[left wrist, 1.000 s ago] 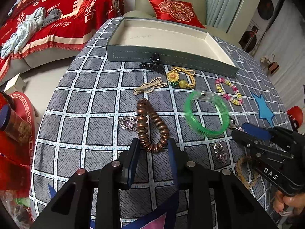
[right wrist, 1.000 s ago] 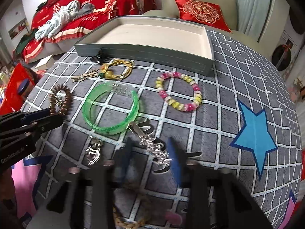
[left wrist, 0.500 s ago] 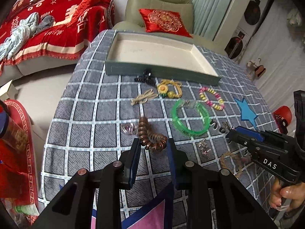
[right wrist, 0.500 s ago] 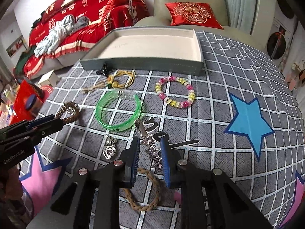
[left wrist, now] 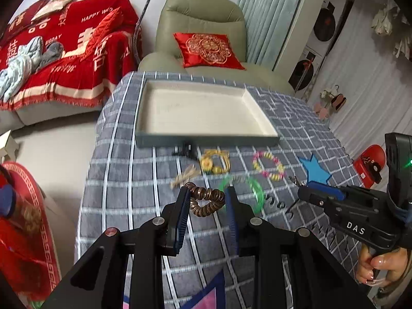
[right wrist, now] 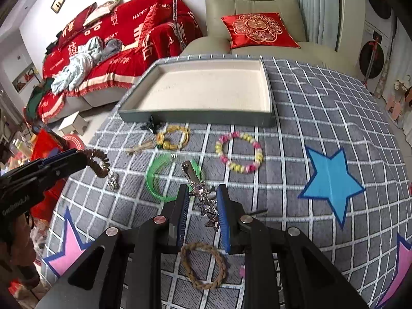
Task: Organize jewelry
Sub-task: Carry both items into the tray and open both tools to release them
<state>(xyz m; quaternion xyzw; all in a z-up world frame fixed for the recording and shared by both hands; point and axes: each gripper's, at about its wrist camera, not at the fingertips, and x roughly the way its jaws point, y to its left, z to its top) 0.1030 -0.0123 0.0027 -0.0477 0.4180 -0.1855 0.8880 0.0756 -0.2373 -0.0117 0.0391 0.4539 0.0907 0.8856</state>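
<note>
Both pieces had just left the table (right wrist: 322,97): the left hand-held gripper (left wrist: 206,203) had lifted the brown coil hair tie (left wrist: 207,202), the right hand-held gripper (right wrist: 202,206) the star hair clip (right wrist: 206,203), so both looked ready for the empty tray (right wrist: 206,91) ahead. The green bangle (right wrist: 154,180), beaded bracelet (right wrist: 240,152) and braided band (right wrist: 203,265) lay below; nothing blocked the way.

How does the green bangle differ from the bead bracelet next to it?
The green bangle is one smooth translucent ring; the bead bracelet is strung from pink and yellow beads. The bangle lies nearer the grippers, the bracelet nearer the tray. Both lie flat on the checked cloth, untouched.
</note>
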